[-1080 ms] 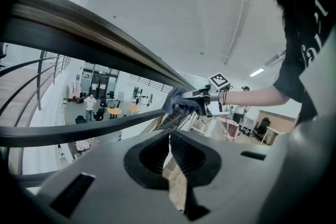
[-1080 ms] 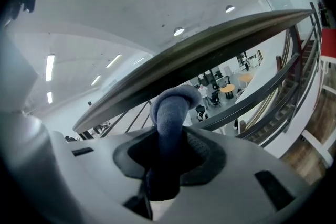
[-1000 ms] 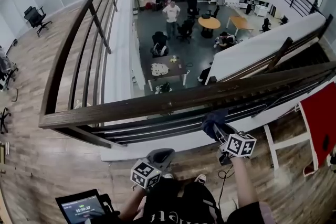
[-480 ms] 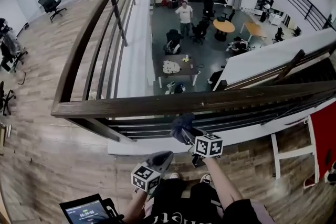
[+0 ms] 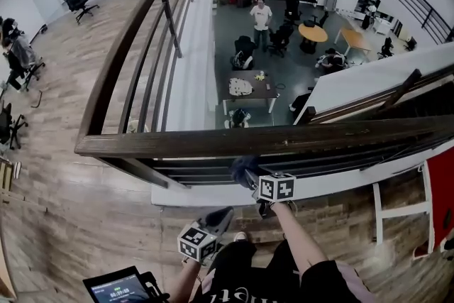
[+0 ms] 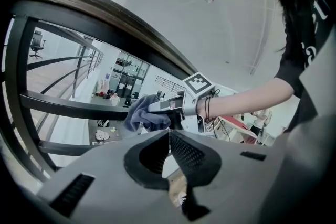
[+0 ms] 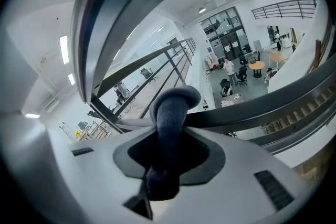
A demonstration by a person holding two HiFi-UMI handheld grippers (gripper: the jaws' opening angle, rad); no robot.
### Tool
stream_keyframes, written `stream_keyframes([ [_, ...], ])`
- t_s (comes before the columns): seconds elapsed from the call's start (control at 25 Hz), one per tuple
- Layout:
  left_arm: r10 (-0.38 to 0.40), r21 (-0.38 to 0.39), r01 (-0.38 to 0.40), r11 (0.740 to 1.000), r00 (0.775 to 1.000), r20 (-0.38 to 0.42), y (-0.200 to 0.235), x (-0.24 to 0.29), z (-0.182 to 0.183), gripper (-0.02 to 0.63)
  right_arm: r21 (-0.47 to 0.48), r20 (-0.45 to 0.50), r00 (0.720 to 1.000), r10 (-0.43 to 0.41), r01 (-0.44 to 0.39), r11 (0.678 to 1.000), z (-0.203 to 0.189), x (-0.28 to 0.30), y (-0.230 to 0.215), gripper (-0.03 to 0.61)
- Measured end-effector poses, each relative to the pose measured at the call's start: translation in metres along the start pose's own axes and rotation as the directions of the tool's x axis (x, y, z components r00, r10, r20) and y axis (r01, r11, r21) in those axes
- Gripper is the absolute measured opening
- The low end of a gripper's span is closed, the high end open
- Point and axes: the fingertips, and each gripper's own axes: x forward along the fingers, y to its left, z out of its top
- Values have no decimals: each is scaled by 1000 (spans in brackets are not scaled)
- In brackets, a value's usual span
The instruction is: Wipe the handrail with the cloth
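A dark wooden handrail (image 5: 298,136) crosses the head view and turns a corner at the left. My right gripper (image 5: 254,179) is shut on a dark blue cloth (image 5: 243,166), which sits just under the rail's near edge, touching or nearly touching it. In the right gripper view the bunched cloth (image 7: 170,113) sticks up between the jaws, with the handrail (image 7: 105,13) arching close above. My left gripper (image 5: 221,213) hangs lower and nearer my body, shut with nothing in it. The left gripper view shows the right gripper (image 6: 176,107) and the cloth (image 6: 143,115) below the handrail (image 6: 110,26).
Dark horizontal bars (image 5: 213,172) run under the rail. Beyond it is a drop to a lower floor with tables (image 5: 248,87) and a standing person (image 5: 261,12). A tablet (image 5: 117,287) is at the bottom left, a white frame (image 5: 386,213) and a red panel (image 5: 443,191) at the right.
My right gripper has slid left along the rail with the cloth. The left gripper has stayed low by my body. My head view has shifted along the rail.
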Motion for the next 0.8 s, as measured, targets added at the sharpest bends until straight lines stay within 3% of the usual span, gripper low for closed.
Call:
stream_keyframes([
  [0.44,-15,31,15,999,1000,-14,-36,65,15,5,72,21,996,-84,82,994,16,-52,-105,104],
  [0.8,-68,59,70,996,997,-32,-118,170,24,5,134,58,992,-111,102,986,32,-139,-232,104],
])
